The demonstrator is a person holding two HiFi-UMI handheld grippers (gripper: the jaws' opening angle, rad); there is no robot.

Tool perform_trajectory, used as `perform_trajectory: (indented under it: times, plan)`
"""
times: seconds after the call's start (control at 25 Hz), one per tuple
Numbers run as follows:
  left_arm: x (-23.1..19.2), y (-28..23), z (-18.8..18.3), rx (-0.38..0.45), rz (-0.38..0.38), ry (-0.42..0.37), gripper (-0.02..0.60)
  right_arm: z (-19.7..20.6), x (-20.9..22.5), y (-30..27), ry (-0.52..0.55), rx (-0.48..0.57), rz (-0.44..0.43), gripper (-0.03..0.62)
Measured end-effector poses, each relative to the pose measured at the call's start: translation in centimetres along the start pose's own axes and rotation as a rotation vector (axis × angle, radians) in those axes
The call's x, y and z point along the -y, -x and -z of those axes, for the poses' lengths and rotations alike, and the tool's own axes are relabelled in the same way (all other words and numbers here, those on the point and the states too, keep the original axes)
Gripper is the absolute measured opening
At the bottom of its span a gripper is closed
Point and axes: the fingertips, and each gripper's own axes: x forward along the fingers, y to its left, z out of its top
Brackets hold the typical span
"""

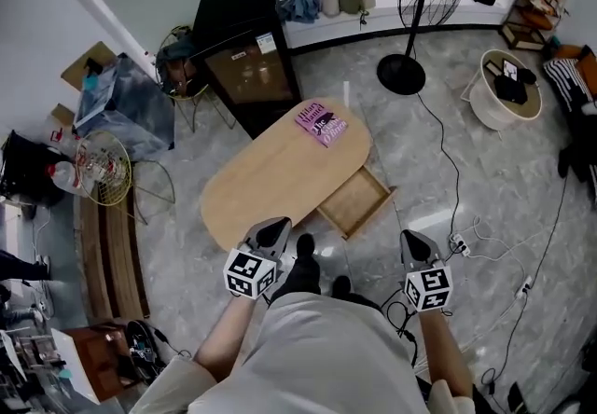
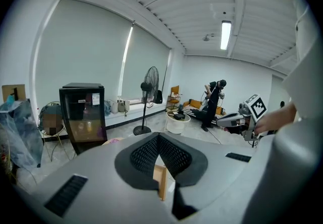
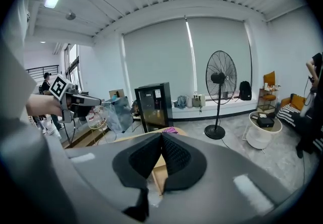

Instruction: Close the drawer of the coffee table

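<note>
Head view: drawer (image 1: 354, 202) is seen standing open at the counter's (image 1: 261, 184) near right side. Book (image 1: 321, 123) is laid on the far end. Left claw (image 1: 273, 227) and right claw (image 1: 413, 240) are closed, empty, apart from the drawer.

Colours: coffee table (image 1: 270, 174) top pale wood, drawer (image 1: 354, 202) same pale wood. Far end, 1 book (image 1: 322, 123), purple cover, dark lettering. Farther back, cabinet (image 1: 244, 53) black, amber-tinted front. The floor (image 1: 494, 188) grey, marbled. Near edge, left gripper (image 1: 273, 233) and right gripper (image 1: 416, 244) grey, black-and-white square markers.
</note>
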Motion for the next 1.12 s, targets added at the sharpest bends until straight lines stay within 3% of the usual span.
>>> perform_trajectory:
  times: [0.68, 1.12]
  plan:
    - [-9.3, -11.5, -0.9, -0.104, 0.230, -0.080, 0.005, -0.4, 0.6, -9.1, -0.097, -0.107, 0.169, 0.011]
    - [-12.7, -17.1, 3.1, -0.210, 0.357, -0.099, 0.005, 3.9, -0.2, -14.9, -0.202, -0.183, 0.261, 0.011]
